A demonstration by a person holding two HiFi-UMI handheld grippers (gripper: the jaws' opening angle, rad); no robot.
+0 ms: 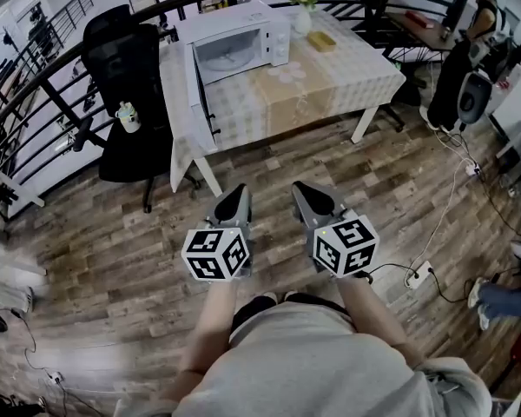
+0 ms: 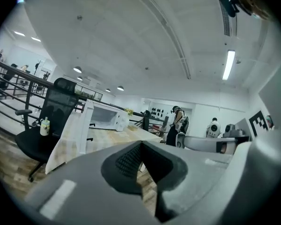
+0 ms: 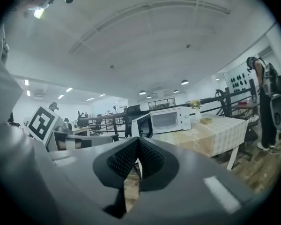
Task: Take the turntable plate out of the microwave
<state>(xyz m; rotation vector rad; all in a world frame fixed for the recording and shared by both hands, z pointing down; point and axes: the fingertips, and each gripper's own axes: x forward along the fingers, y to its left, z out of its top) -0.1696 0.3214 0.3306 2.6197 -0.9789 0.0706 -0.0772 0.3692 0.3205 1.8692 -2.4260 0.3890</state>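
The turntable plate cannot be made out in any view. The white microwave oven [image 1: 243, 37] stands at the far left end of the white table with a checked cloth [image 1: 330, 81]. Its cavity shows only as a small pale grey recess. The oven's door [image 1: 198, 89] is swung open past the table's left edge.

The left gripper [image 1: 234, 194] and right gripper [image 1: 306, 189] are held side by side close to the person's body, over the wooden plank floor [image 1: 113, 241], well apart from the table. Each has its ribbed pads meeting at the tips with nothing between them [image 2: 141, 146] [image 3: 138, 142].

A black office chair [image 1: 122, 76] carrying a small bottle [image 1: 128, 117] stands just beside the open door. Open floor lies between the grippers and the table's front edge. Cables trail at right.
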